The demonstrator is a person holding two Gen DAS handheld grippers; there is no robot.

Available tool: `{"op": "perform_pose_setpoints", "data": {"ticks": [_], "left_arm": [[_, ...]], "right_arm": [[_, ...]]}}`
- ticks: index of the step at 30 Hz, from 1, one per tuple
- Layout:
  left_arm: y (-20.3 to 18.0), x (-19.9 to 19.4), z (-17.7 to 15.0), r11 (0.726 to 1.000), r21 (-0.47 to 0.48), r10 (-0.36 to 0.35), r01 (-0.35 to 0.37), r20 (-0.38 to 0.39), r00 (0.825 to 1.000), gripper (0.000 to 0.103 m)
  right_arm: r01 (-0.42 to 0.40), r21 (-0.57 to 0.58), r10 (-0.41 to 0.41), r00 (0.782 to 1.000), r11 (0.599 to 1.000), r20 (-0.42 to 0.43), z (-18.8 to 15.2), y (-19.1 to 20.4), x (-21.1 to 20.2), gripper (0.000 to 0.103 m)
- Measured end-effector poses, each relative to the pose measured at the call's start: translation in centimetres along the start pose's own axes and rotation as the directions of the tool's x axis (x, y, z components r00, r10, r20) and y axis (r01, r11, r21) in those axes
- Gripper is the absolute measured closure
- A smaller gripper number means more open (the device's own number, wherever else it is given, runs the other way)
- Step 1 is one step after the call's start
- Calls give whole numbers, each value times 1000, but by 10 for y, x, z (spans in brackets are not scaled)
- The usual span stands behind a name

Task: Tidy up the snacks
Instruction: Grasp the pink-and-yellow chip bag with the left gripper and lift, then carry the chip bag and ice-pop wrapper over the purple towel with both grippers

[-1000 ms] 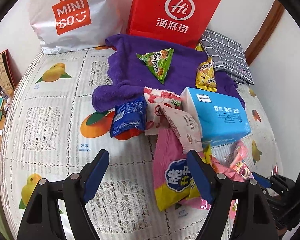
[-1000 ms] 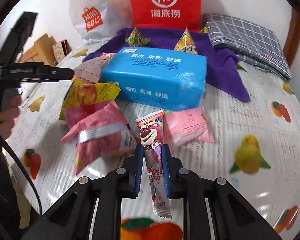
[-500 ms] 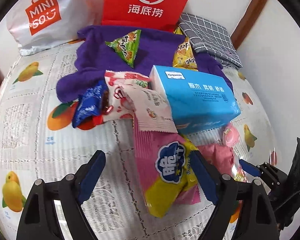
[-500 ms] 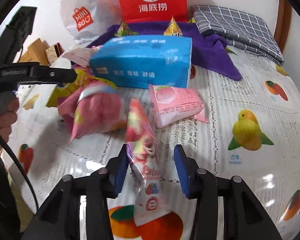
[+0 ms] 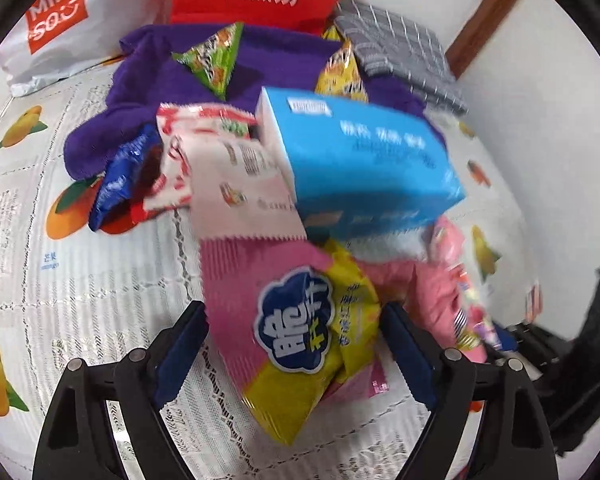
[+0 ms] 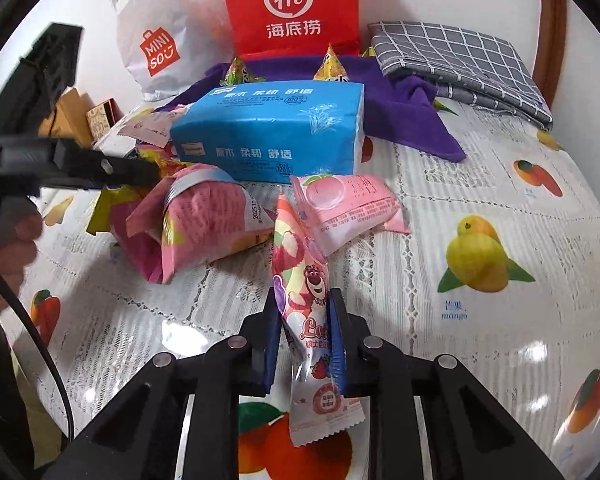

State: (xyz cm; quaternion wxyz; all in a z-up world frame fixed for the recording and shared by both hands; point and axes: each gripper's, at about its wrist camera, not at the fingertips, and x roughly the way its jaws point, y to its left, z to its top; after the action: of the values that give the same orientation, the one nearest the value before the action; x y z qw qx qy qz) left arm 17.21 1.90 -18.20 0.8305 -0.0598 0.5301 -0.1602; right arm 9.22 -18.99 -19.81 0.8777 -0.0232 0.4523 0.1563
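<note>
My right gripper (image 6: 303,322) is shut on a long Lotso bear snack packet (image 6: 306,312) that stands tilted between the fingers. A pink peach packet (image 6: 350,206) and a pink bag (image 6: 198,224) lie just beyond it. My left gripper (image 5: 294,342) is open, its fingers on either side of a pink and yellow snack bag (image 5: 296,320) on the tablecloth. A blue tissue pack (image 5: 360,164) lies behind the snacks, also in the right wrist view (image 6: 272,136). Green (image 5: 214,58) and yellow (image 5: 340,72) triangular packets lie on a purple towel (image 5: 160,72).
A red Hi bag (image 6: 292,4) and a white Miniso bag (image 6: 160,48) stand against the back wall. A grey checked cloth (image 6: 460,60) lies at the back right. A blue packet (image 5: 120,176) and a red-white packet (image 5: 196,148) lie left of the tissue pack. Cardboard boxes (image 6: 88,116) stand at the left.
My right gripper opened half a second ago and has closed again on the Lotso packet. My left gripper has moved forward so the pink and yellow bag sits between its open fingers.
</note>
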Motion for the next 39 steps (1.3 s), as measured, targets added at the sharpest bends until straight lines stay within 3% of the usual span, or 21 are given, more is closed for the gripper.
{"op": "perform_pose_setpoints", "data": {"ticks": [1, 6, 20, 39], "left_arm": [[-1, 0, -1, 1000, 11, 1, -1, 3, 1000, 39], [4, -15, -4, 1000, 8, -11, 10, 45, 999, 49], [11, -83, -11, 999, 27, -45, 41, 165, 985, 49], [-27, -100, 76, 991, 131, -27, -6, 253, 967, 49]], "right_arm": [[1, 2, -1, 1000, 1000, 3, -1, 0, -3, 82], [3, 4, -3, 1000, 1000, 31, -1, -1, -23, 83], [-42, 44, 38, 994, 998, 103, 28, 4, -54, 83], [-47, 36, 39, 977, 998, 211, 140, 10, -50, 83]]}}
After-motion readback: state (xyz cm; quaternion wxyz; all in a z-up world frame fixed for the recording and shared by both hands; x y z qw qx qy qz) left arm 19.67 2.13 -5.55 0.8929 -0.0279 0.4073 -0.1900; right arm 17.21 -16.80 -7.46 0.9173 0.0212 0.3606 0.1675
